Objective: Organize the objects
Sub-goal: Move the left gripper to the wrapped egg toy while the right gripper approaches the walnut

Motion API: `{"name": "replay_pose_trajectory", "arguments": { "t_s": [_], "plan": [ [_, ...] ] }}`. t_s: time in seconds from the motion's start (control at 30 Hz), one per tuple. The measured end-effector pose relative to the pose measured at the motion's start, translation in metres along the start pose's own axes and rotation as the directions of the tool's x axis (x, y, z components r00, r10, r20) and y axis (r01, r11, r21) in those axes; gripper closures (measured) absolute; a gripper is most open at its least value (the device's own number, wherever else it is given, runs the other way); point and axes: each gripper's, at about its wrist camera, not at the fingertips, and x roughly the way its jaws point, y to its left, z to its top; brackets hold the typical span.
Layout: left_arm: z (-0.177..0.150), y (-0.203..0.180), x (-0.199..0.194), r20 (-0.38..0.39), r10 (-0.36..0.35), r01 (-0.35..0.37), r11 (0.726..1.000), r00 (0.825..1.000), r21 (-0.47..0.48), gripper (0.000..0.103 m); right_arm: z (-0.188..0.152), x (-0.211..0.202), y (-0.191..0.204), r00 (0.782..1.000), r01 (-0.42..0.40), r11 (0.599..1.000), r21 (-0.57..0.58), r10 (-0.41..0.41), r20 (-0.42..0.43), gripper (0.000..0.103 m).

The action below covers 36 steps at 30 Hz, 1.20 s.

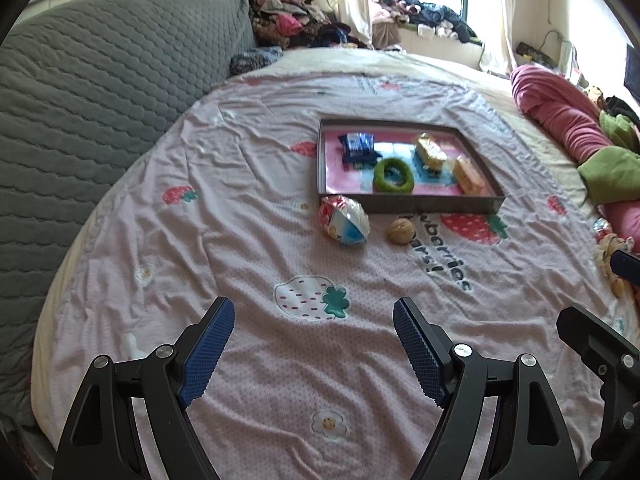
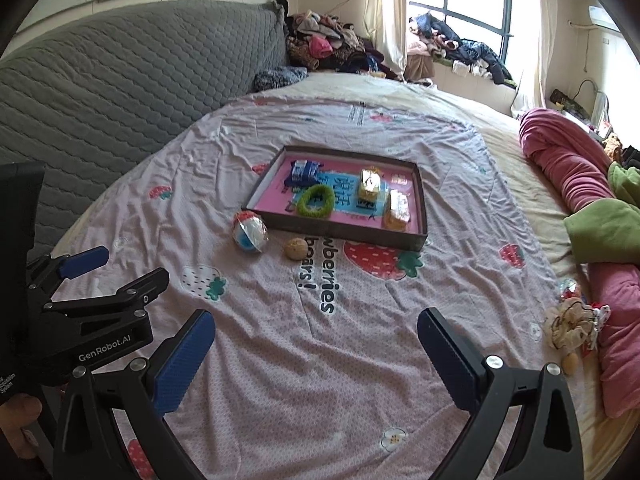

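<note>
On the bed (image 1: 248, 240), spread with a pink strawberry-print sheet, a shallow dark tray (image 1: 432, 203) with a pink printed floor serves as the collecting place. Already inside it lie a blue snack packet (image 1: 357, 146), a green fuzzy ring (image 1: 393, 175) and two yellow wrapped snacks (image 1: 430, 151), one near the middle and one against the right-hand wall. Just outside the tray's near wall, two items remain loose: a round foil-wrapped packet (image 1: 344, 219) in red, white and blue, close to the near-left corner, and a walnut (image 1: 401, 231) beside it, apart from the wall. At the right edge of the bed, seen from the right wrist, a small cluster (image 2: 572, 322) also waits, with a beige scrunchie, a shiny wrapper and a second small nut; its other pieces are too jumbled to tell. Left tongs (image 1: 314, 314) are spread wide and empty, hovering over bare sheet, well short of the packet. Right tongs (image 2: 316, 330) are likewise spread and hold nothing, above the printed lettering. Judged from this layout, the sorting is roughly half done: four pieces placed, two near pieces and the far cluster left. A pink and green bedding roll (image 2: 568, 168) and heaped clothes (image 2: 324, 44) play no visible part.
</note>
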Motion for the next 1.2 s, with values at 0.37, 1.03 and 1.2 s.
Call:
{"name": "replay_pose_trajectory", "arguments": {
  "t_s": [0.37, 1.03, 1.2],
  "plan": [
    [0.017, -0.008, 0.066, -0.053, -0.018, 0.017, 1.000, 0.998, -0.008, 0.020, 0.008, 0.069, -0.007, 0.998, -0.004, 1.000, -0.012, 0.003, -0.068, 0.001],
    [0.058, -0.021, 0.157, -0.089, -0.036, 0.035, 0.999, 0.995, -0.019, 0.020, 0.027, 0.178, -0.003, 0.990, -0.034, 0.998, -0.044, 0.028, -0.136, 0.001],
    [0.066, -0.020, 0.172, -0.090, -0.051, 0.048, 0.998, 0.995, -0.037, 0.020, 0.033, 0.200, 0.003, 0.990, -0.037, 0.998, -0.053, 0.030, -0.141, 0.001]
  ]
}}
